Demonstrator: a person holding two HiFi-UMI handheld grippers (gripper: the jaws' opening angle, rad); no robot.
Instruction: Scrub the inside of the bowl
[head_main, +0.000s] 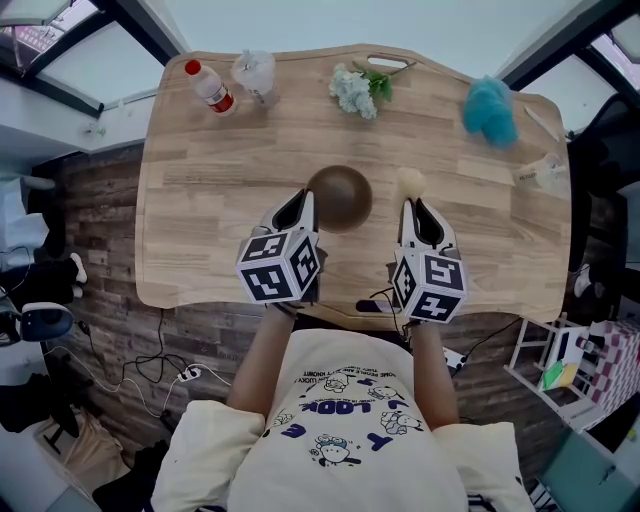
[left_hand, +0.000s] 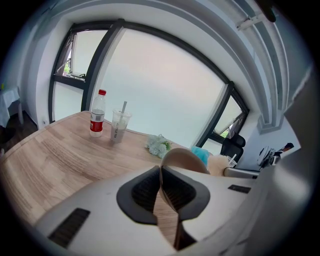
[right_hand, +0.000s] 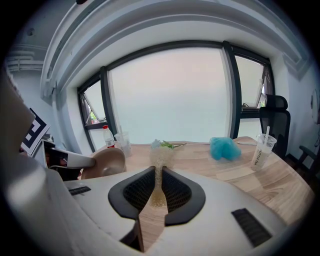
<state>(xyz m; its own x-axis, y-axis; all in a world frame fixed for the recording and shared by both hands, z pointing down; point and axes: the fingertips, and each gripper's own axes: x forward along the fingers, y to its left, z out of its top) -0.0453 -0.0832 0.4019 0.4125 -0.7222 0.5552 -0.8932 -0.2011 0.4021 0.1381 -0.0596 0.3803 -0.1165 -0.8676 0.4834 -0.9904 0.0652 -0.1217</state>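
A brown bowl (head_main: 340, 197) sits at the middle of the wooden table (head_main: 200, 200). My left gripper (head_main: 303, 202) is shut on the bowl's left rim, and in the left gripper view the thin rim (left_hand: 161, 175) runs between the pads with the bowl (left_hand: 182, 157) rising behind. My right gripper (head_main: 411, 204) is to the right of the bowl, apart from it, shut on a beige scrub sponge (head_main: 410, 182). In the right gripper view the sponge (right_hand: 159, 165) sticks up from the jaws, and the bowl (right_hand: 102, 162) appears tilted with its hollow facing this way.
Along the far edge stand a red-capped bottle (head_main: 210, 88), a plastic cup (head_main: 255, 72), a bunch of pale flowers (head_main: 358, 88) and a blue fluffy item (head_main: 490, 110). Another plastic cup (head_main: 545, 172) is at the table's right edge. A black chair (right_hand: 275, 125) stands beyond the table.
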